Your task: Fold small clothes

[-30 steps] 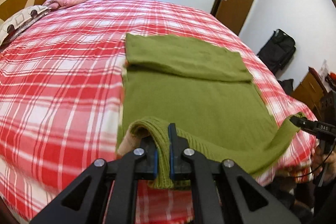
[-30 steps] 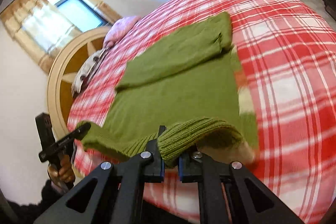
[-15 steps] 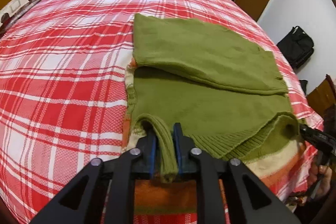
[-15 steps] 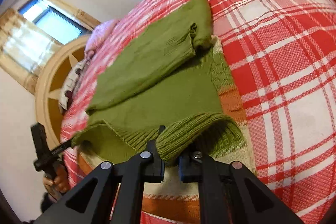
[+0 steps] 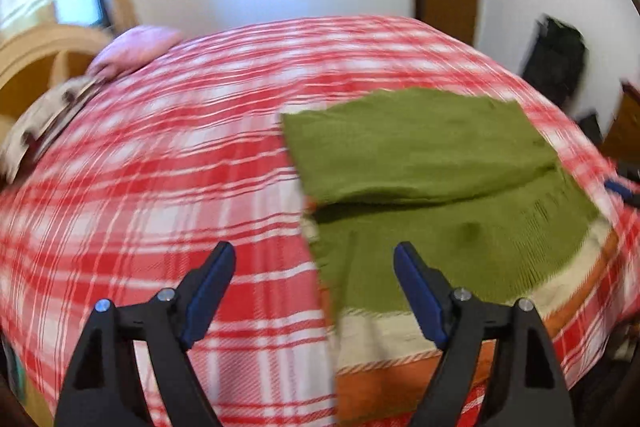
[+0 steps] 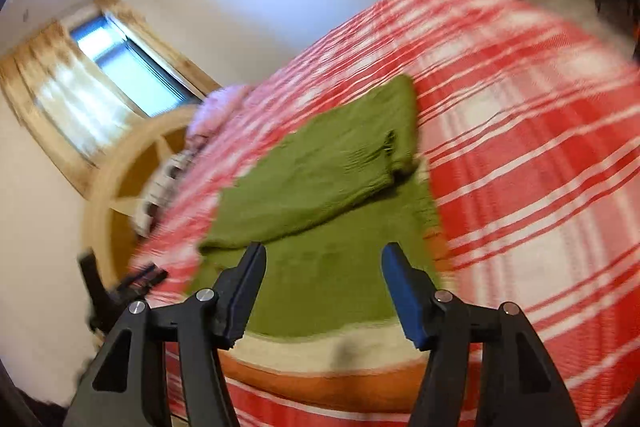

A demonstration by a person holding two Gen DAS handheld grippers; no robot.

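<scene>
Sweater (image 5: 432, 187) is lying folded on the plaid bed (image 5: 160, 195), near its edge. Left gripper (image 5: 314, 271) and right gripper (image 6: 322, 267) are opening, jaws wide, gripping nothing, sweater beneath them.

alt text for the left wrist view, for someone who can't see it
A green knitted garment, partly folded over itself, lies flat on a bed with a red and white checked cover. In the foreground the left gripper hangs above it, jaws opening with nothing between them. The picture is blurred; a pink pillow sits far left.
</scene>
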